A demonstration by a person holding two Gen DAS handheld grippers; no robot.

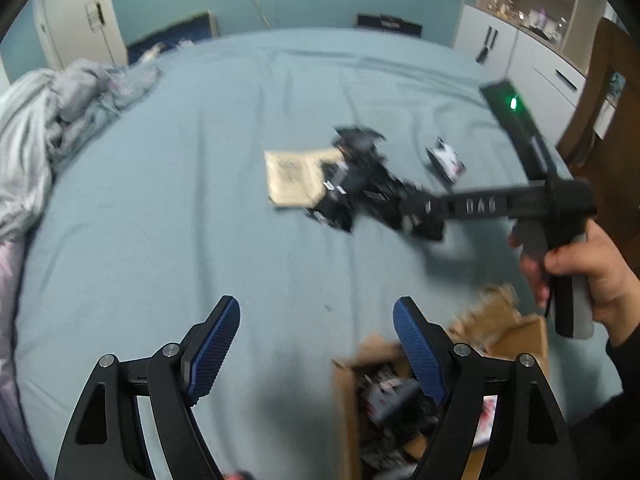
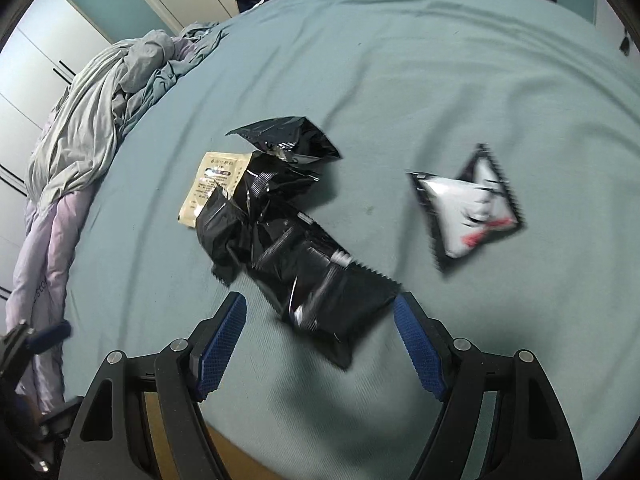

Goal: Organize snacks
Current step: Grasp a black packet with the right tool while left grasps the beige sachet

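At nine o'clock on the bed (image 2: 400, 60) lies a crumpled duvet (image 2: 100, 120), clear of the work. Centre, a beige sachet (image 2: 208, 184) sits partly under a heap of black snack packets (image 2: 288, 232), evidently tipped out for sorting. The right claw (image 2: 320, 328) hangs over the nearest packet, jaws apart and gripping nothing, likely lined up to take it. At three o'clock a white packet (image 2: 468, 208) lies alone. The left claw (image 1: 316, 344), jaws apart and empty, waits above a cardboard box (image 1: 348, 400) already holding packets, the probable destination.
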